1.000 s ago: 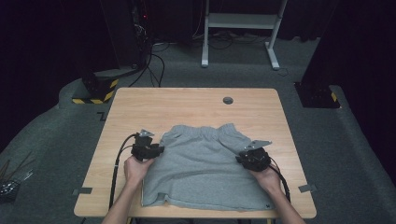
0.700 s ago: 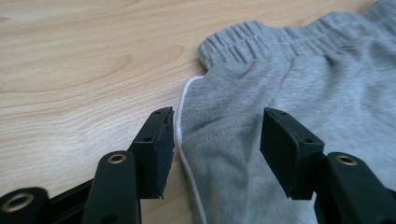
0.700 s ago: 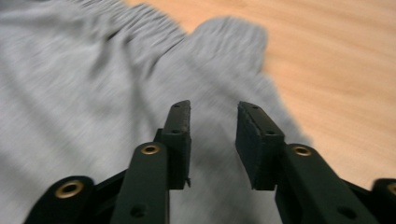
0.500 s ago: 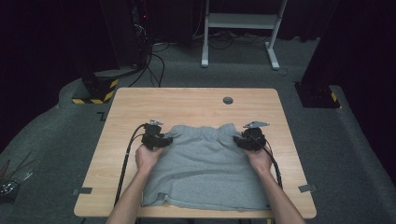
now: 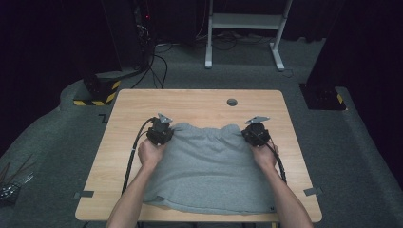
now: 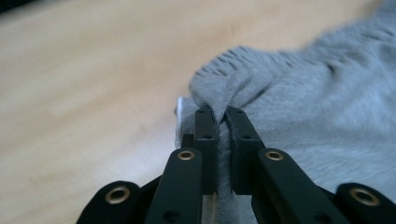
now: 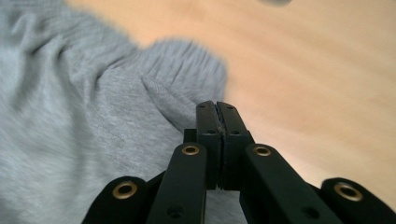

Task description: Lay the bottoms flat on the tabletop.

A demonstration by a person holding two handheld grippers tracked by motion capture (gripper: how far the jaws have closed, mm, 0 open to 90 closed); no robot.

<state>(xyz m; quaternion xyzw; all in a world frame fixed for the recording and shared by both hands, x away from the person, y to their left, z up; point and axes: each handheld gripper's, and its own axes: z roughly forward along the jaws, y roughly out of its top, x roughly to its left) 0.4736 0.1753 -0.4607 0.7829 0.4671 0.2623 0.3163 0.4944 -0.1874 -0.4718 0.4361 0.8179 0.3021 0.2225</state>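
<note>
A grey sweatshirt (image 5: 214, 166) lies spread over the near half of the table (image 5: 199, 102), its ribbed far edge running across the middle and its near edge reaching the table's front. The left hand-held gripper (image 5: 160, 134) sits at the far left corner of the cloth; its jaws have just been closing and now pinch a bunched fold of the ribbed edge (image 6: 233, 88) between them. The right hand-held gripper (image 5: 255, 133) sits at the far right corner — its jaws have also just closed, and a thin fold of grey cloth is clamped between the nearly touching pads. Beyond the cloth, a small dark round plug (image 5: 232, 102) sits in the bare wood.
</note>
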